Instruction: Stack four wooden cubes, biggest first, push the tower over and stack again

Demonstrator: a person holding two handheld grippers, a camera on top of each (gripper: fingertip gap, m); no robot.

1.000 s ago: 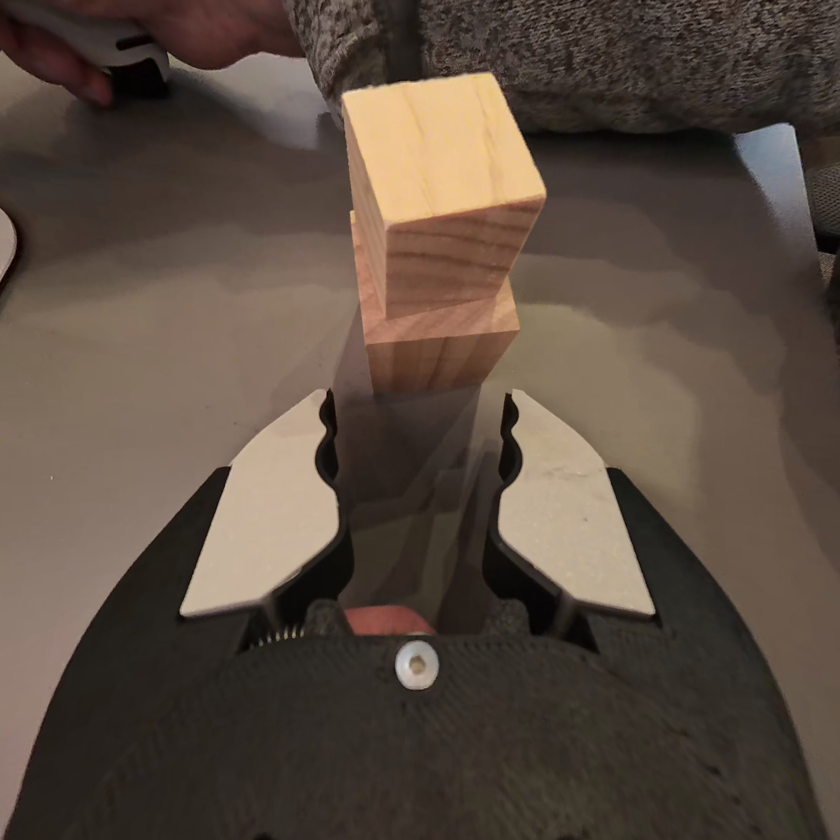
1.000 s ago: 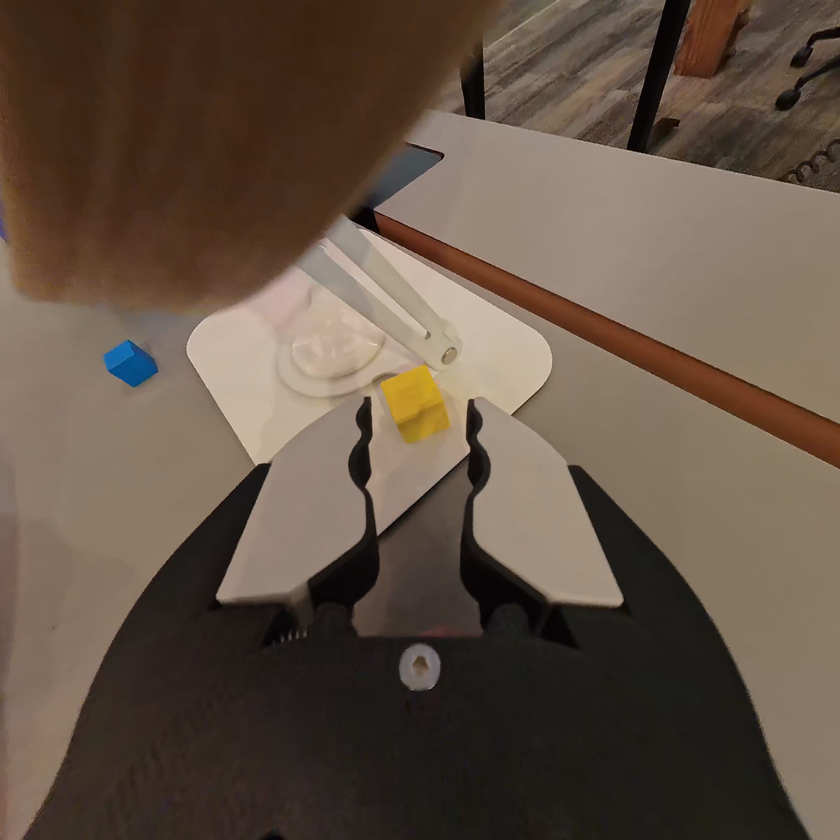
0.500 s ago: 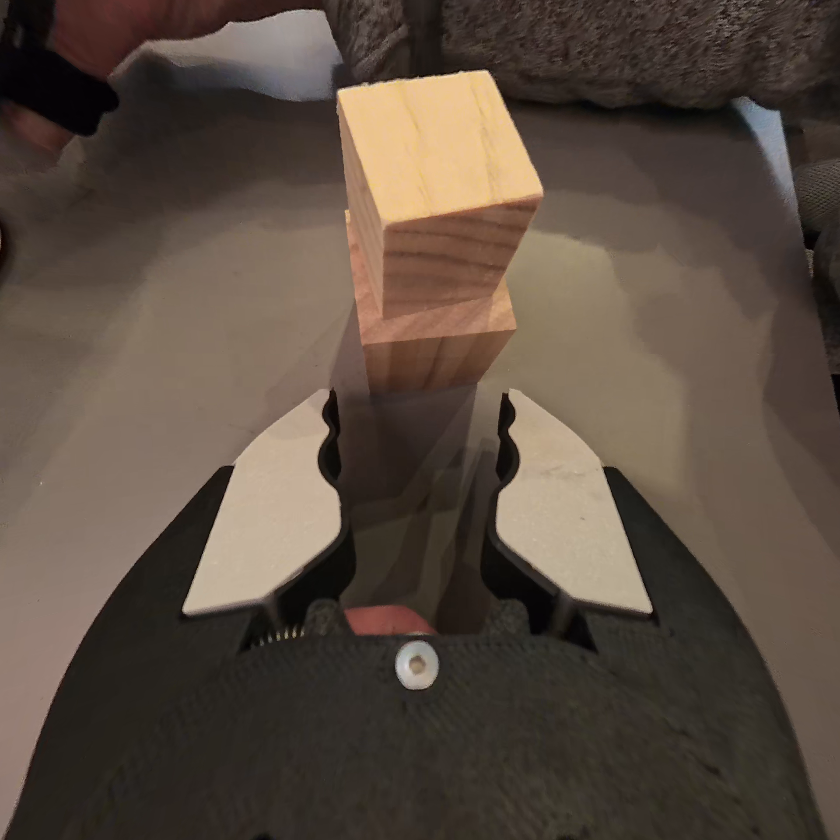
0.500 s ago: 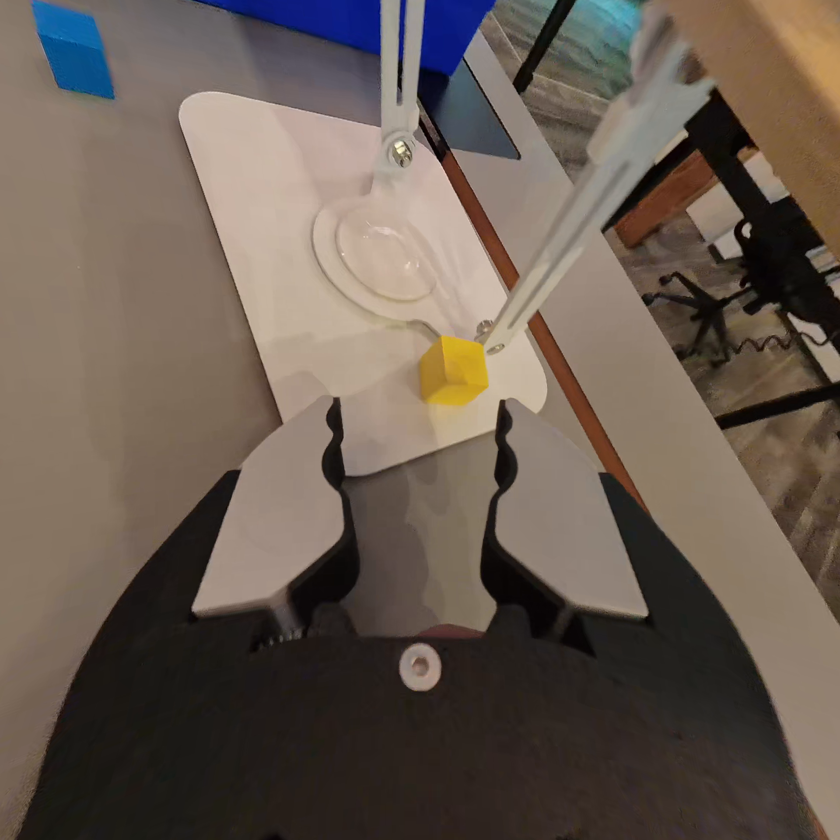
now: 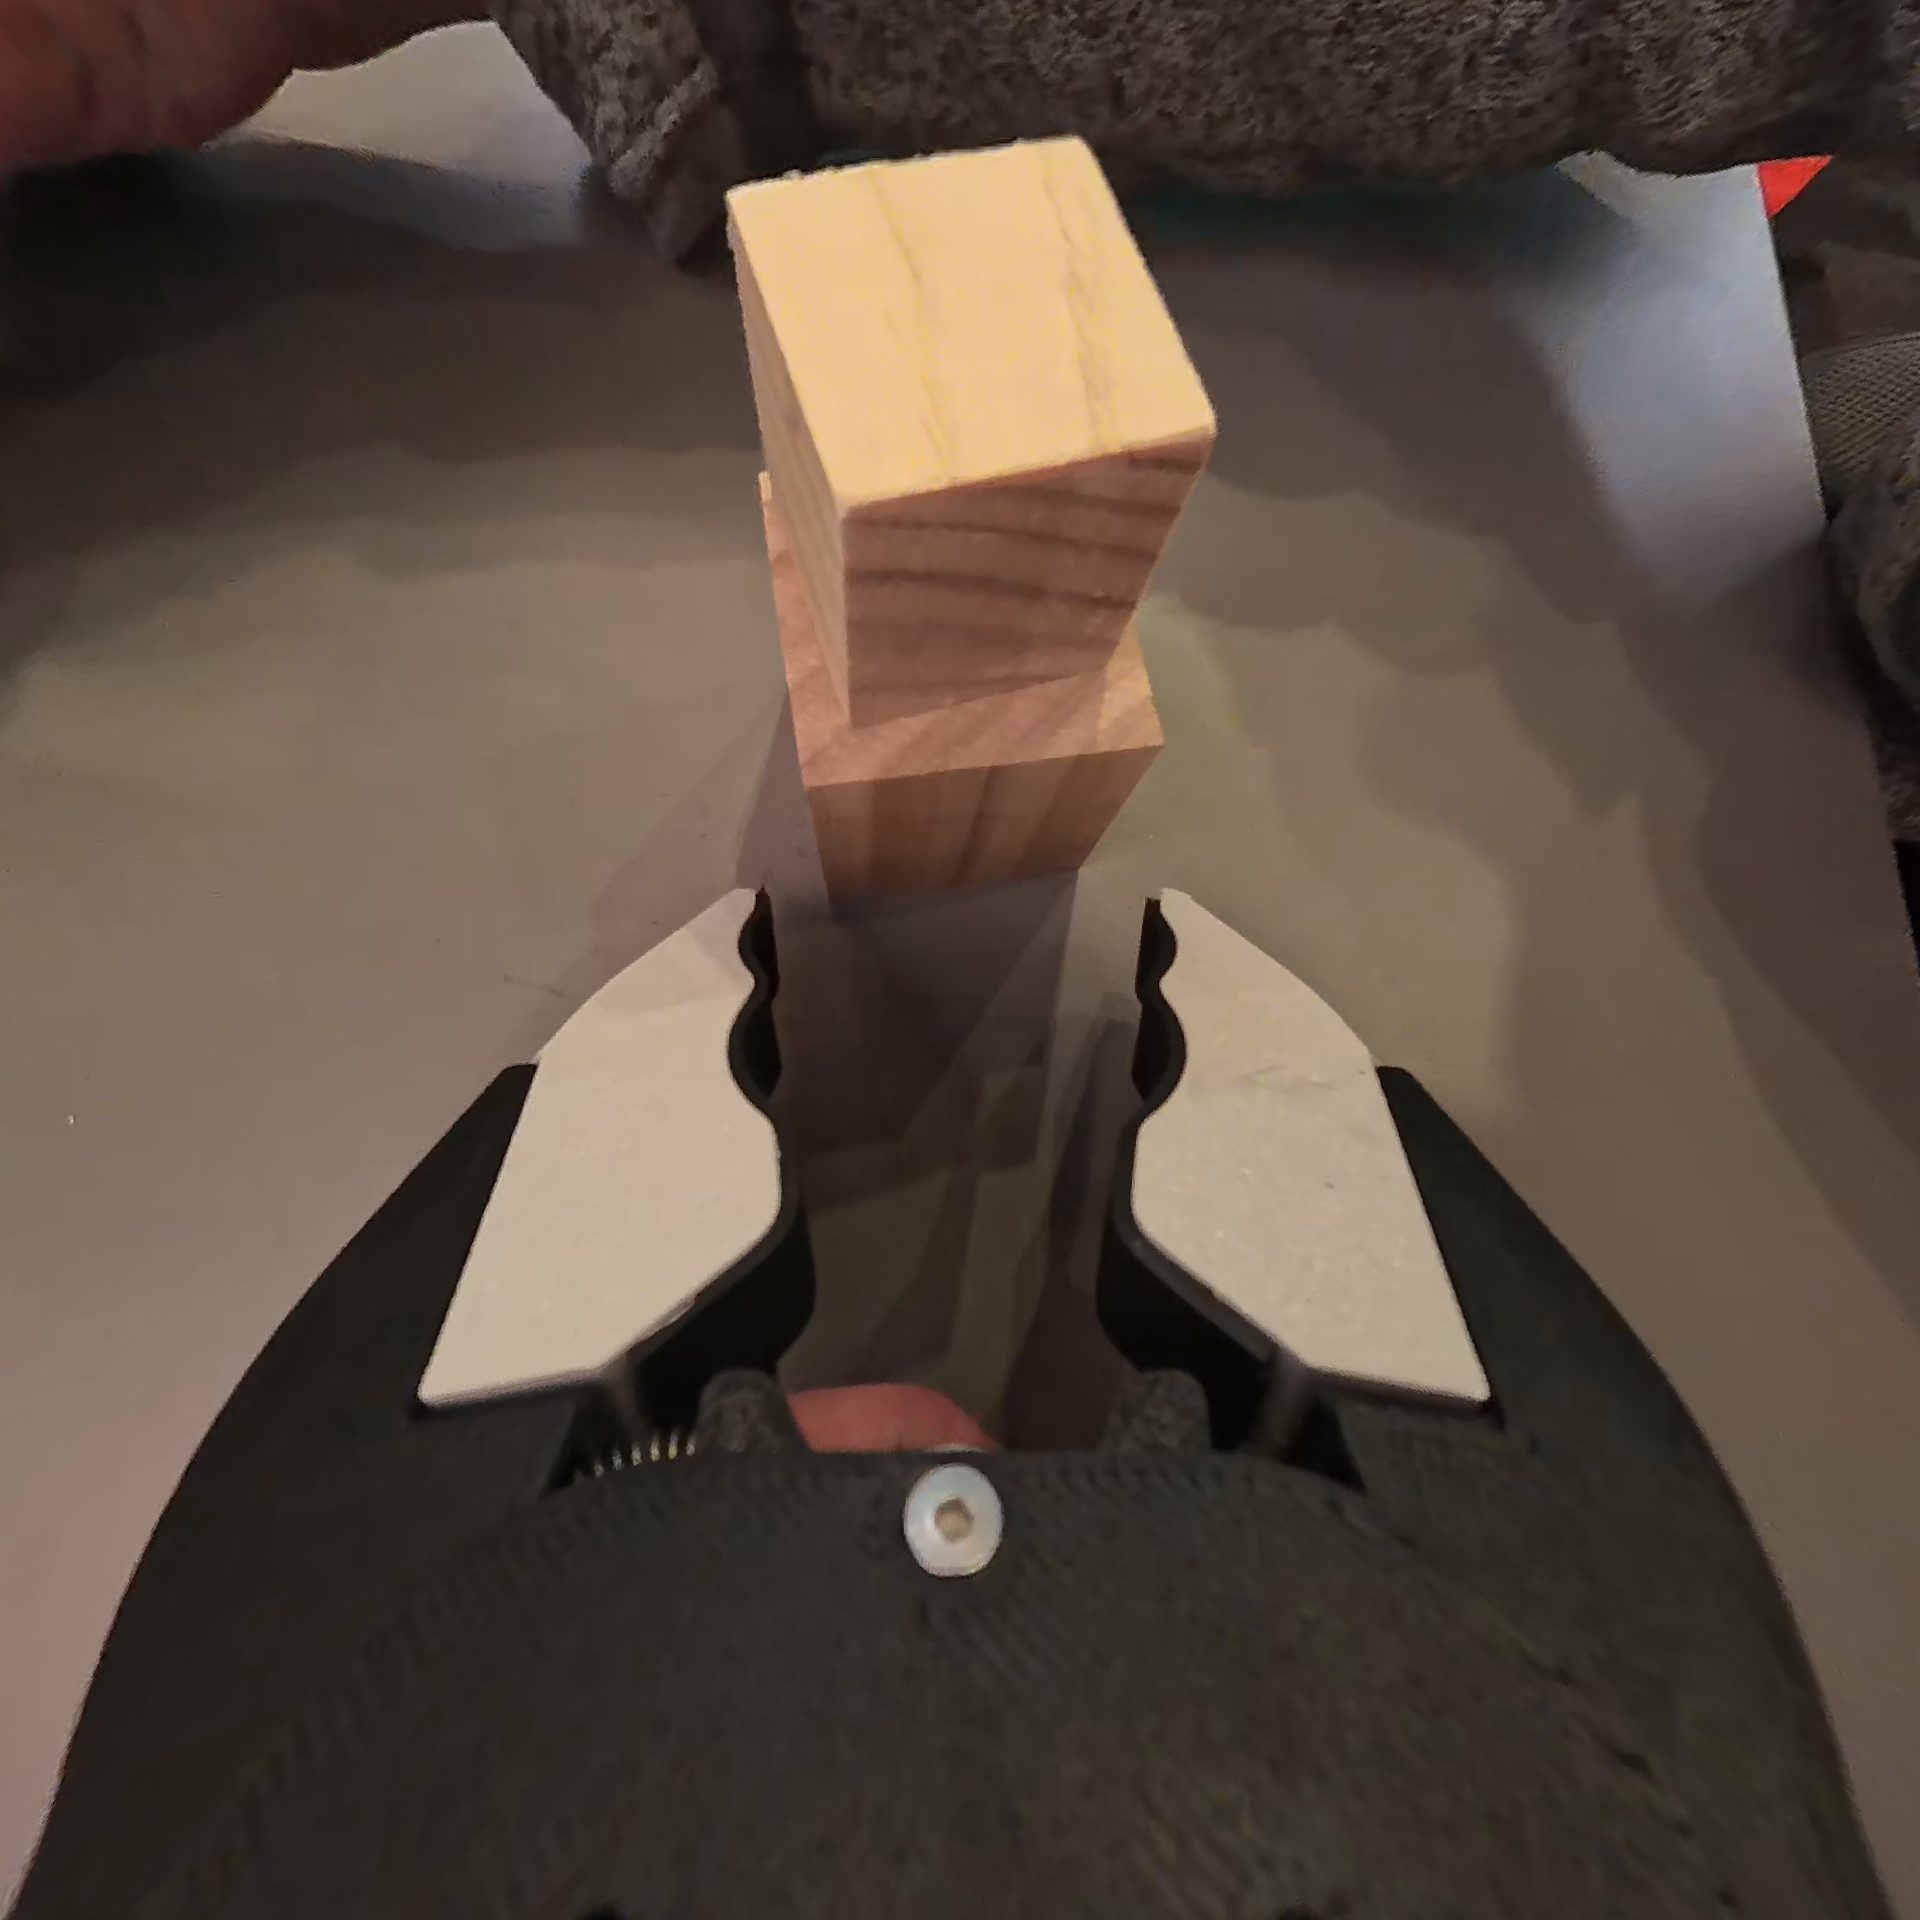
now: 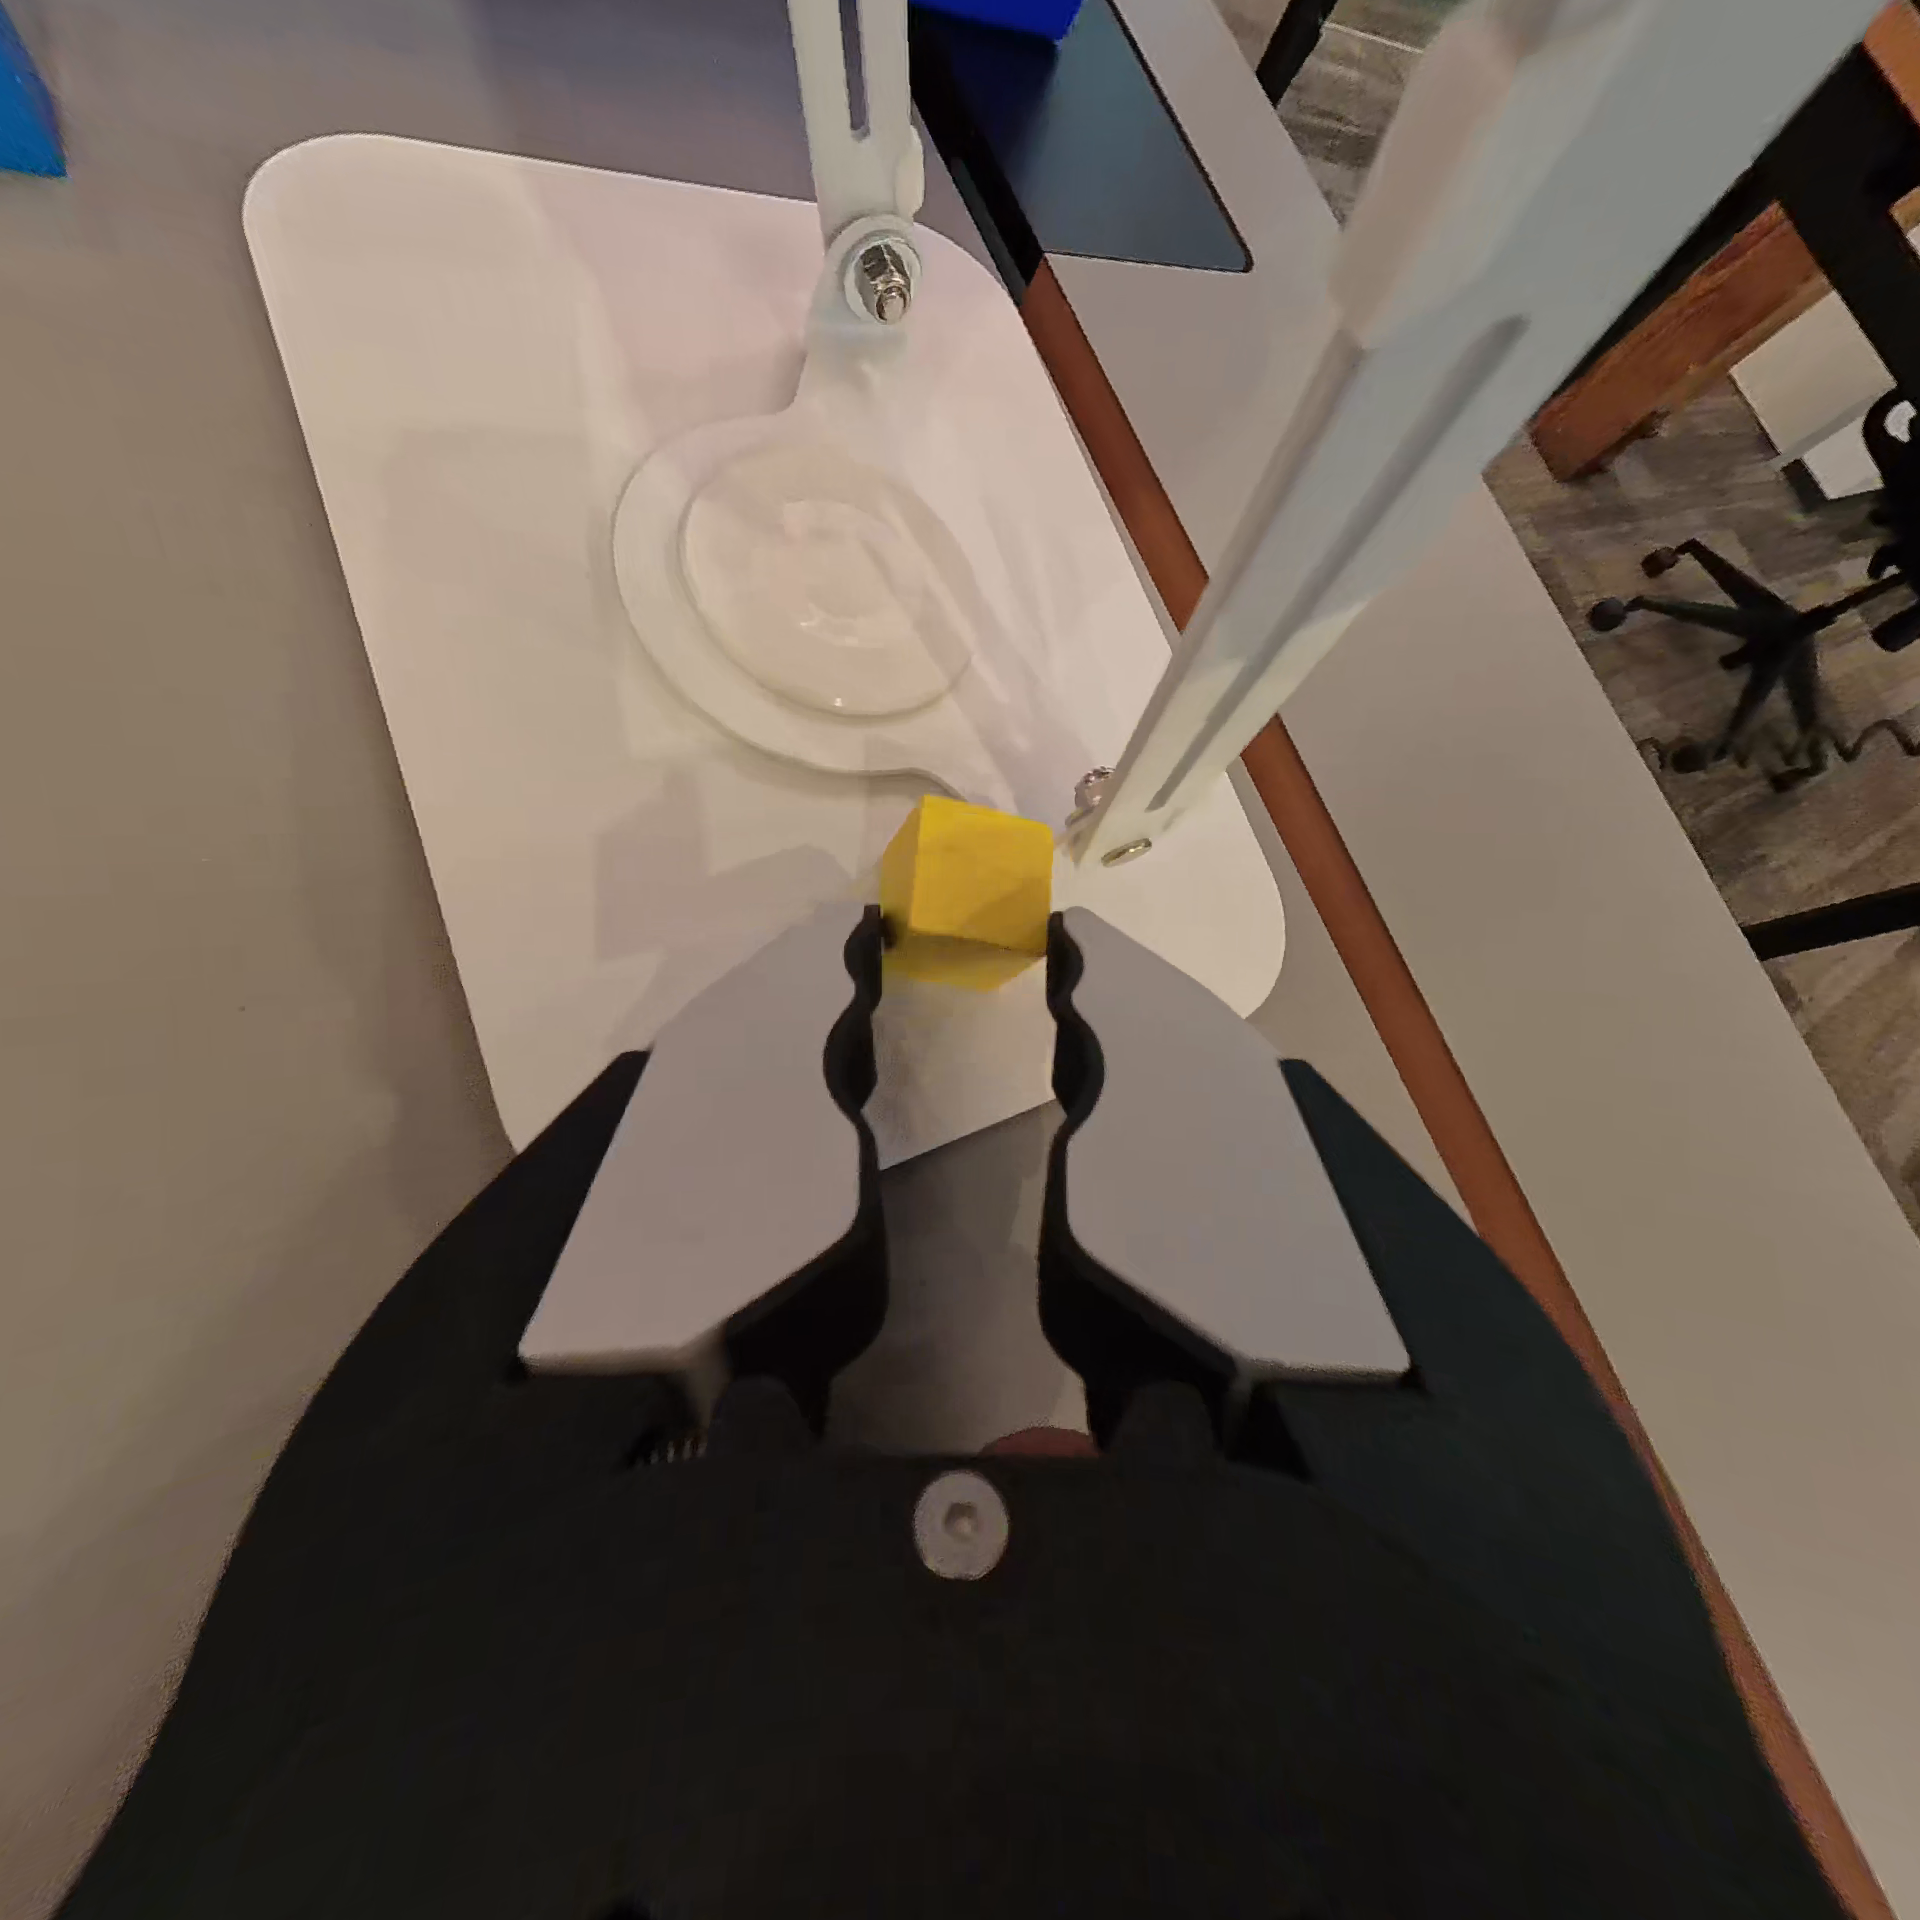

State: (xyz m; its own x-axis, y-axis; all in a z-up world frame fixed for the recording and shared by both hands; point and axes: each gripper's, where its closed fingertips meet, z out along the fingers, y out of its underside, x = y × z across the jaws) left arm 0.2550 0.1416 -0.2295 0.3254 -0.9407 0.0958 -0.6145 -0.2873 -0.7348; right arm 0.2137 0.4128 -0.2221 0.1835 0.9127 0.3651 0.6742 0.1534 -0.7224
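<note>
In the left wrist view two bare wooden cubes stand stacked on the grey table point(image 5: 312, 727): a lighter cube point(image 5: 966, 343) sits twisted on a darker one point(image 5: 977, 821). My left gripper point(image 5: 956, 904) is open and empty just short of the lower cube, touching neither. In the right wrist view my right gripper point(image 6: 966, 920) is shut on a small yellow cube point(image 6: 971, 873). Both fingertips press its sides, and it rests on a white base plate point(image 6: 468, 416).
A white stand arm point(image 6: 1299, 520) is bolted down right beside the yellow cube, and another arm point(image 6: 862, 156) rises behind a clear dome point(image 6: 821, 582). A blue cube point(image 6: 26, 114) lies far left. The table's brown edge point(image 6: 1351, 883) runs close on the right. A grey sleeve point(image 5: 1247, 83) lies behind the stack.
My right gripper opened wide, moved forward over the white plate to the yellow cube and closed on it. My left gripper stayed open and almost still before the stack.
</note>
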